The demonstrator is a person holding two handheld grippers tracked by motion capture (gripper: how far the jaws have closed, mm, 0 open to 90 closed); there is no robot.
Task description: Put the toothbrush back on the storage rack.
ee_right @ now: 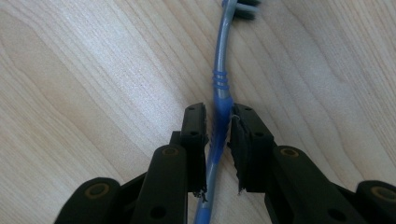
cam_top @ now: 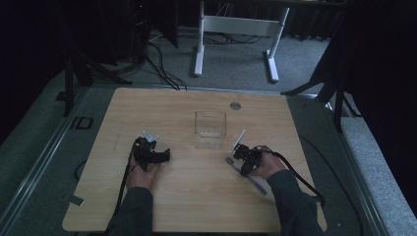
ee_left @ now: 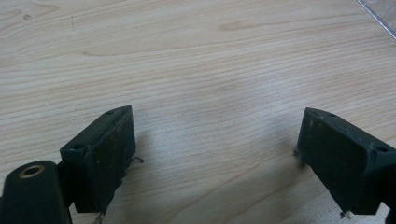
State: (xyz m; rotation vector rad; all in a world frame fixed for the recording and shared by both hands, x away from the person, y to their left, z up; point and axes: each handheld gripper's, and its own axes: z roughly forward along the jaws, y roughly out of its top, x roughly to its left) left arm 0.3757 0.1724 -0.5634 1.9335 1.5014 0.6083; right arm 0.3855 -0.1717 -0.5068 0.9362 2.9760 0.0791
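— Wooden table (cam_top: 196, 196) from above, lit dimly. Clear plastic box (cam_top: 210, 129) near the middle, upright, open at the top.
— And the grippers?
— Left gripper (cam_top: 153, 152) left of the box, resting low over the wood, held by a hand. Right gripper (cam_top: 244, 162) to the right of the box, down at a toothbrush (cam_top: 254, 183) lying flat on the table, well apart from the left one.
— Left gripper view?
— Jaws of the left gripper (ee_left: 215, 154) standing wide apart, nothing but bare wood grain between them. Corner of the clear box (ee_left: 380, 16) at the top right edge.
— Right gripper view?
— Blue toothbrush (ee_right: 220, 88) running straight up between the black jaws of the right gripper (ee_right: 218, 126), bristled head at the top edge, handle lying on the wood. Jaws drawn close on the handle from both sides, pads seemingly touching it. Cannot tell how firm the squeeze is.
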